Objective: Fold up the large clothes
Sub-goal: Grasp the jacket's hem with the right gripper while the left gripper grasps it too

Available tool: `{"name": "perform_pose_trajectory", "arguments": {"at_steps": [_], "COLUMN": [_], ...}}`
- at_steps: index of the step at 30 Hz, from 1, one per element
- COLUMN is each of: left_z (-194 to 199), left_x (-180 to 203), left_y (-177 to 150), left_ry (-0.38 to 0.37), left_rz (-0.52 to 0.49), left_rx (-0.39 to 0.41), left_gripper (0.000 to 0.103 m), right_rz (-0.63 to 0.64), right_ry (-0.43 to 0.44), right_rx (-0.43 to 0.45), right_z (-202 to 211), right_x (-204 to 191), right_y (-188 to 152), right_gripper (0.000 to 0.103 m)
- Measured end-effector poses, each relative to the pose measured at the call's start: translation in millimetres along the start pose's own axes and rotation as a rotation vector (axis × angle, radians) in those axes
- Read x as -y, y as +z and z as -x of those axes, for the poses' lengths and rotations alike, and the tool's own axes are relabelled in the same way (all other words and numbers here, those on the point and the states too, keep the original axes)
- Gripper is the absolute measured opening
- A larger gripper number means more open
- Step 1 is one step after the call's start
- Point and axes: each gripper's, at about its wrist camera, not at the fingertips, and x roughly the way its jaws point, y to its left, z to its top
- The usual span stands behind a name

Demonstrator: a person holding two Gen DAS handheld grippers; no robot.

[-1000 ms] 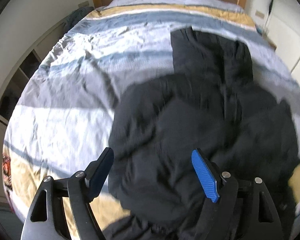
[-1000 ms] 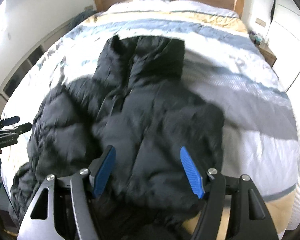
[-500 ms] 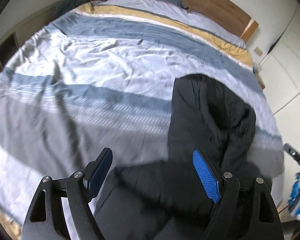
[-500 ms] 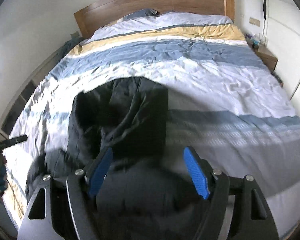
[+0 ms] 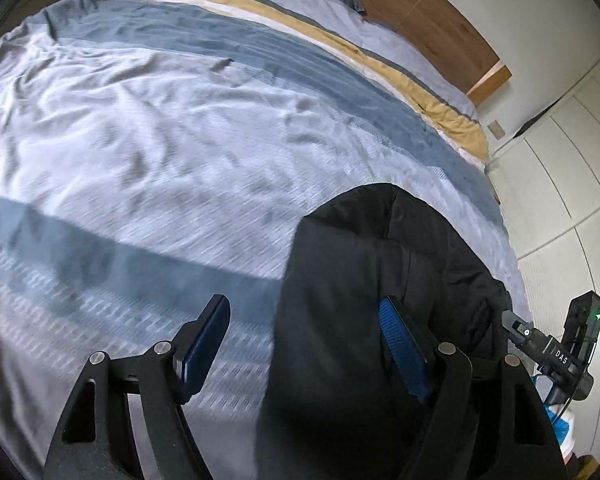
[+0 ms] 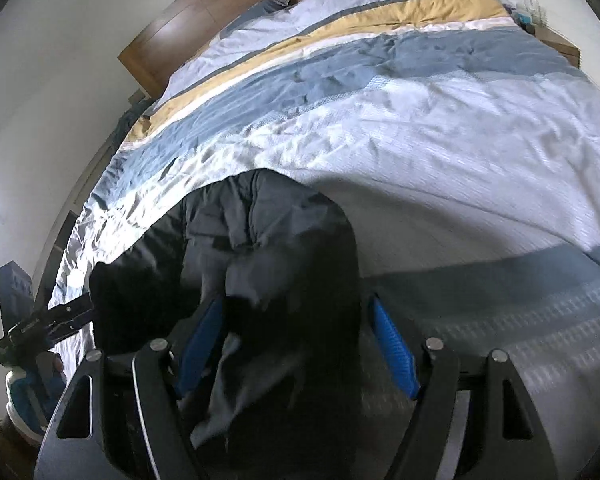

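A black puffer jacket (image 5: 364,280) lies on the striped bed; only its hood and collar end shows. My left gripper (image 5: 304,344) is open and empty, with its jaws wide apart over the jacket's left edge near the hood. In the right wrist view the jacket (image 6: 268,248) fills the lower middle. My right gripper (image 6: 296,344) is open and empty over the jacket's right edge. Whether either gripper touches the fabric I cannot tell. Each gripper shows at the edge of the other's view: the right one (image 5: 556,352) and the left one (image 6: 40,328).
The bed's duvet (image 5: 180,152) has white, blue, grey and yellow stripes and stretches ahead to a wooden headboard (image 5: 432,12). White wardrobe doors (image 5: 572,184) stand to the right. A nightstand (image 6: 556,40) is by the far right corner.
Both grippers have moved forward up the jacket from its body to the hood end. The left view swung left, the right view swung right. Both stay open.
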Motion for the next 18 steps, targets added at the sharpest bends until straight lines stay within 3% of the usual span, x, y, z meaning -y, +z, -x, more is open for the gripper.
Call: {"name": "perform_pose_trajectory", "arguments": {"at_steps": [4,7,8,10,11,13,18], "left_z": [-33,-52,-55,-60,-59,-54,-19], "left_x": [4,7,8,12,13,18,28], "left_y": [1,-2,-4,-6,-7,-9,-16], "left_ry": [0.014,0.055,0.067,0.106,0.120,0.137,0.110], "left_rz": [0.016,0.010,0.003,-0.013,-0.020,-0.050,-0.093], "left_rx": [-0.044,-0.088,-0.095,-0.103,-0.098,-0.083,-0.035], "left_gripper": [0.067,0.050,0.040,0.022,0.017,0.012,0.008], "right_rz": [0.003,0.026,0.033,0.050,0.056,0.076,0.125], "right_ry": [-0.020,-0.052,-0.064,-0.090,-0.106,-0.118,-0.077], "right_rx": [-0.011,-0.030,-0.031,-0.041,-0.043,-0.039,-0.009], "right_z": [-27,-43,-45,-53,-54,-53,-21], "right_x": [0,-3,-4,-8,-10,-13,-31], "right_y": [5,6,6,7,7,7,5], "right_gripper": [0.073,0.072,0.070,0.049,0.045,0.027,0.018]}}
